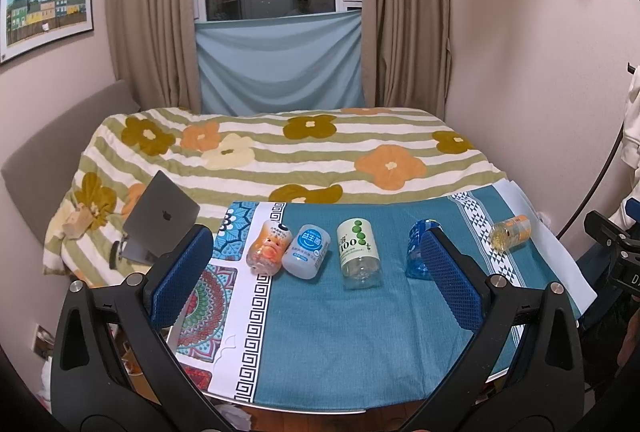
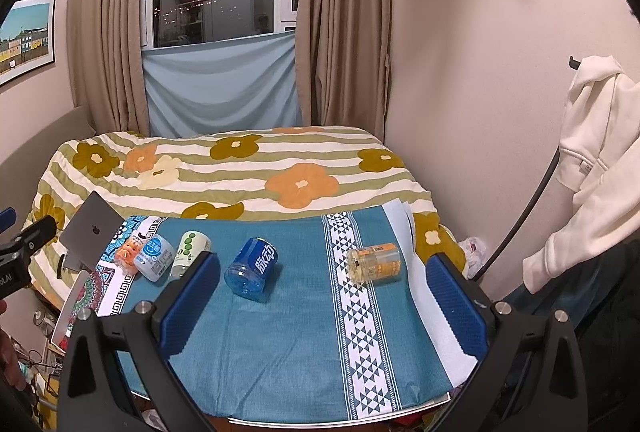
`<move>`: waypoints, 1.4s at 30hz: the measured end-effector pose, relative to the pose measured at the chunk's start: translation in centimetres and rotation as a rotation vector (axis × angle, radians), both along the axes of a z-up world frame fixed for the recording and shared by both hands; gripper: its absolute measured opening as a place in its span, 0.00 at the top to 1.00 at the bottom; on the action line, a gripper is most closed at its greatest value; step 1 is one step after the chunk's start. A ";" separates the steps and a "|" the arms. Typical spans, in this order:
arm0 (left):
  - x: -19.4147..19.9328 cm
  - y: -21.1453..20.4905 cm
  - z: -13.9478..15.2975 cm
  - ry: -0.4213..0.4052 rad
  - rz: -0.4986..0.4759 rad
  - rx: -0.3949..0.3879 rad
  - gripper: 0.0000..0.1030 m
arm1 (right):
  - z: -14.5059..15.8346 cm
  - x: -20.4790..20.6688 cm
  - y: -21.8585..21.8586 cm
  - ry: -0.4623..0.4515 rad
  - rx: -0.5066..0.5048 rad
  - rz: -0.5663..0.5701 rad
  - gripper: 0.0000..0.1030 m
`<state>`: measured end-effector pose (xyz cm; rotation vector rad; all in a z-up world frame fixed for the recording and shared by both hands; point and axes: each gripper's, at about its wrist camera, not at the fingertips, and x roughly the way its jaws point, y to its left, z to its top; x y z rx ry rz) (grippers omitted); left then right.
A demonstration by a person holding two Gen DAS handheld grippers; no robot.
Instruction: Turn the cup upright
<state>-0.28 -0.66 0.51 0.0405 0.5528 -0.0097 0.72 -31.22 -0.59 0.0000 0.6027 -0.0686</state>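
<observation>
Several cut-bottle cups lie on their sides on a blue tablecloth (image 1: 320,332). From the left: an orange pig cup (image 1: 267,248), a pale blue cup (image 1: 306,251), a green-dotted clear cup (image 1: 359,252), a blue cup (image 1: 416,252) partly behind my left gripper's right finger, and a yellow-orange cup (image 1: 511,233) at the far right. My left gripper (image 1: 320,256) is open and empty above the table's front. In the right wrist view the blue cup (image 2: 251,269) and the yellow-orange cup (image 2: 374,263) lie between the open fingers of my right gripper (image 2: 324,268), which is empty.
A laptop (image 1: 158,220) stands off the table's left edge. A bed with a flowered blanket (image 1: 280,160) lies behind the table. A white hoodie (image 2: 592,160) hangs at the right wall. The table's front edge (image 2: 320,422) is close below the grippers.
</observation>
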 end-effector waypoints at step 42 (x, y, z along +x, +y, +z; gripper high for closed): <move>0.1 0.0 -0.1 0.004 -0.002 -0.001 0.00 | -0.2 -0.2 -0.1 0.001 0.006 -0.002 0.00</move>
